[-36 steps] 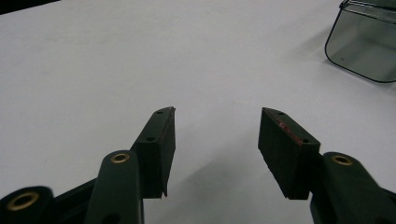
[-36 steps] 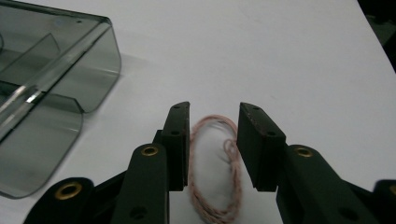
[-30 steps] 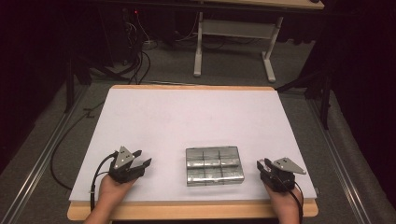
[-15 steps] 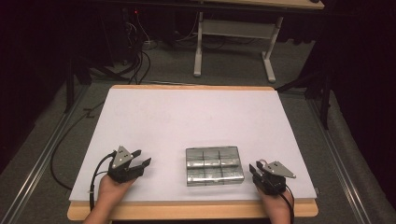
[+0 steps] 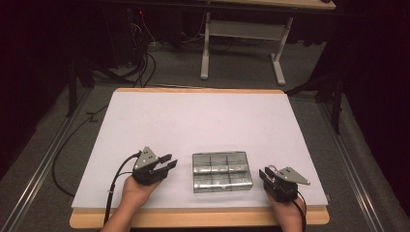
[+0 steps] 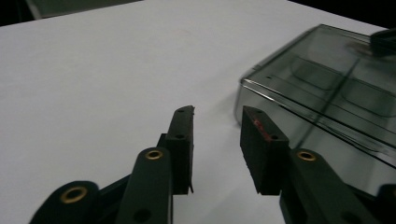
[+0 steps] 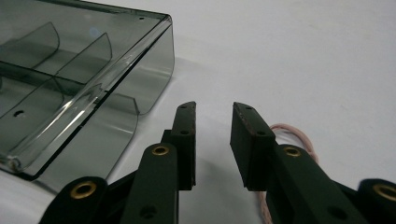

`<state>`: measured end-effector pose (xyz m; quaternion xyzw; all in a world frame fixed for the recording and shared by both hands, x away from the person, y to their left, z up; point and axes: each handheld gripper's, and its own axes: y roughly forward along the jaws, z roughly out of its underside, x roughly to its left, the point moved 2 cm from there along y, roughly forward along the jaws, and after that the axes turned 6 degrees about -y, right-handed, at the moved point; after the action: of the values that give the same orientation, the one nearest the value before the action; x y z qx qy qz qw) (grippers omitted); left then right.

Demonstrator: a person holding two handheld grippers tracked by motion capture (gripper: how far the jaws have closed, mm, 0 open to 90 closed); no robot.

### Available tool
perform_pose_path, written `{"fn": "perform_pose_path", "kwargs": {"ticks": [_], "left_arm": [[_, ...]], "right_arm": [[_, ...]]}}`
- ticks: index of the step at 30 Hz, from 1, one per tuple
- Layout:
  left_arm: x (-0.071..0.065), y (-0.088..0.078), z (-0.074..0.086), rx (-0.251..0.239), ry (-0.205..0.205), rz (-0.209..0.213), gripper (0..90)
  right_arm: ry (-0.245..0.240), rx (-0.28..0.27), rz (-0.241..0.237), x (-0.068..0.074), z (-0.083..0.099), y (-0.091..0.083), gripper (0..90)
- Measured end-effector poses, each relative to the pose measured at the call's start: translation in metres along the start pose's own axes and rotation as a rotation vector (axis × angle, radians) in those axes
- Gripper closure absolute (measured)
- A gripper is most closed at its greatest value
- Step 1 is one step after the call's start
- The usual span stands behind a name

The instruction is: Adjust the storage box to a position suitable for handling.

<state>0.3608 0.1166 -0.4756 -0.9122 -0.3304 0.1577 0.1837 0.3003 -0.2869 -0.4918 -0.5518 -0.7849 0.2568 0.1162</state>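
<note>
In the high view, a clear compartment box [image 5: 222,171] with its lid shut lies flat near the front edge of the white table [image 5: 203,121], between the two hands. The left gripper [image 5: 167,162] rests just to the box's left, its jaws pointing toward it with a small gap; the right gripper [image 5: 263,175] sits just beside the box's right end, close to the table's front edge. Neither touches the box.

In the left gripper view, the left gripper [image 6: 216,122] has its jaws spread a little with nothing between them — the smoky box [image 6: 322,93] lies ahead and to the right, its near corner just beyond the tips, and dividers show through the lid.

In the right gripper view, the right gripper [image 7: 212,116] likewise stands slightly parted and empty, with the box [image 7: 79,93] to its left, its rounded corner and lid seam near the jaws. A thin pinkish wire [image 7: 289,133] loops on the table behind the right jaw.

As I judge it, the work is at its very start: the box is closed and unheld, and both grippers are poised at its ends — grasping or opening is all yet to do.
</note>
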Motion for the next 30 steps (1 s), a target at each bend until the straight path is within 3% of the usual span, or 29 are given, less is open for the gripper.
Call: {"fn": "perform_pose_path", "kwargs": {"ticks": [4,7,9,11,16,30], "left_arm": [[-0.011,-0.007,0.009,-0.013,-0.011,0.037,70.9],[-0.022,-0.007,0.016,-0.008,0.033,0.052,74.2],[-0.029,-0.005,0.018,0.003,0.041,0.065,75.5],[-0.035,-0.004,0.020,0.007,0.023,0.097,76.3],[-0.049,-0.004,0.025,0.018,0.029,0.130,82.8],[-0.065,-0.009,0.031,0.014,0.042,0.155,89.8]], "right_arm": [[0.004,0.007,0.000,0.002,0.004,-0.002,70.4],[0.004,0.019,-0.006,0.004,0.007,-0.001,69.1],[0.022,0.018,-0.011,0.002,0.008,-0.001,69.5],[0.029,0.015,-0.002,0.002,0.008,-0.003,70.3],[0.039,0.011,0.024,-0.001,0.009,-0.006,73.2],[0.014,0.016,0.032,0.002,0.010,-0.004,73.2]]}}
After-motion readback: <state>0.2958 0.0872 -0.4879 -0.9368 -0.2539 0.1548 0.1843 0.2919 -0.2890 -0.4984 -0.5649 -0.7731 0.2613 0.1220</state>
